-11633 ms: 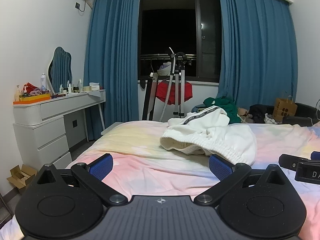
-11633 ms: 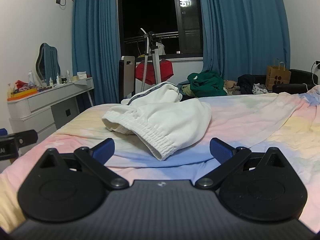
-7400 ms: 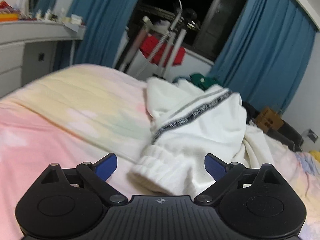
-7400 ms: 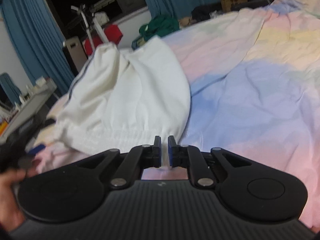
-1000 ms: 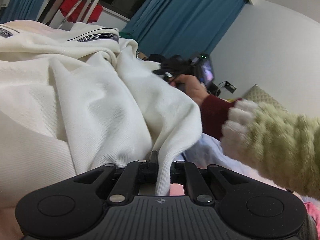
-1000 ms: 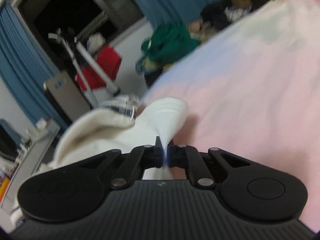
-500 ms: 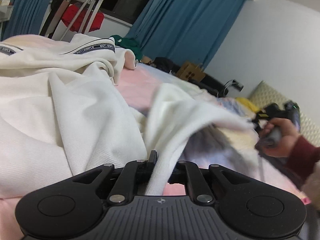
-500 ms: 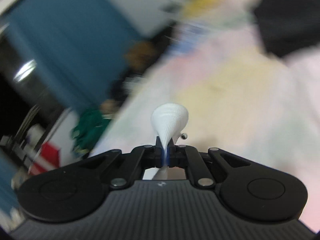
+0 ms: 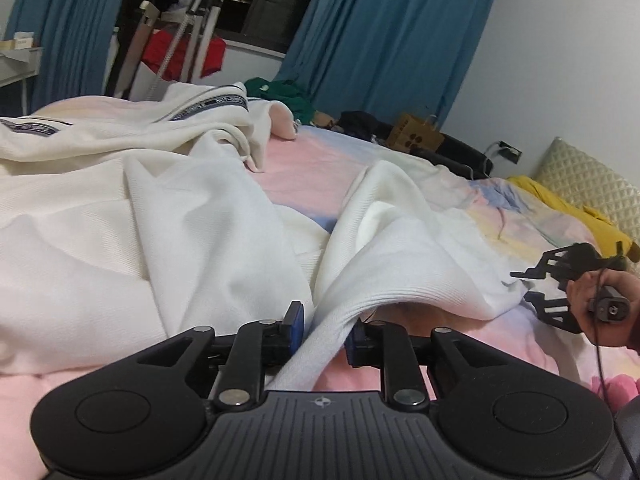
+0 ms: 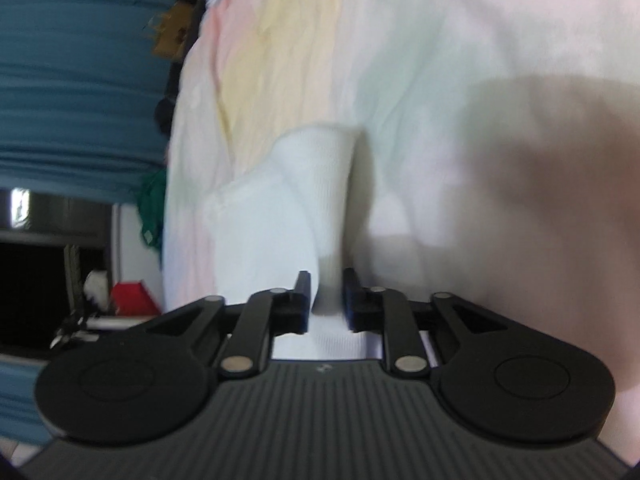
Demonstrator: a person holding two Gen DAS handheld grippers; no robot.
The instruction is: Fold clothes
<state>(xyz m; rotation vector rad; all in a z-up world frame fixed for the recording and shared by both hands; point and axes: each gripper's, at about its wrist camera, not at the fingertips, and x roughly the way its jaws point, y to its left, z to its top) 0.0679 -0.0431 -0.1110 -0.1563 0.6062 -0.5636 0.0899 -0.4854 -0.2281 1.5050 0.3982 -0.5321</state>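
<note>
White trousers [image 9: 192,216] with a dark lettered side stripe lie spread over the pastel bed sheet [image 9: 320,168]. My left gripper [image 9: 324,332] sits low at the near edge. Its jaws are opening, and a ribbed hem [image 9: 340,320] lies loosely between the pads. A trouser leg [image 9: 420,248] stretches right to my right gripper [image 9: 520,288], which a hand [image 9: 604,308] holds. In the right wrist view my right gripper [image 10: 326,304] is rolled sideways. Its jaws are opening too, with the white cuff [image 10: 320,208] slack between the pads.
A green garment [image 9: 284,94] and a brown paper bag [image 9: 414,138] lie at the bed's far side. A yellow cloth [image 9: 560,208] and a quilted headboard [image 9: 592,180] are at the right. A rack with a red garment [image 9: 180,56] stands before blue curtains [image 9: 380,40].
My right gripper swept right across the bed, rolled over and drew the trouser leg out flat. Both grippers went from shut on the cloth to jaws parted.
</note>
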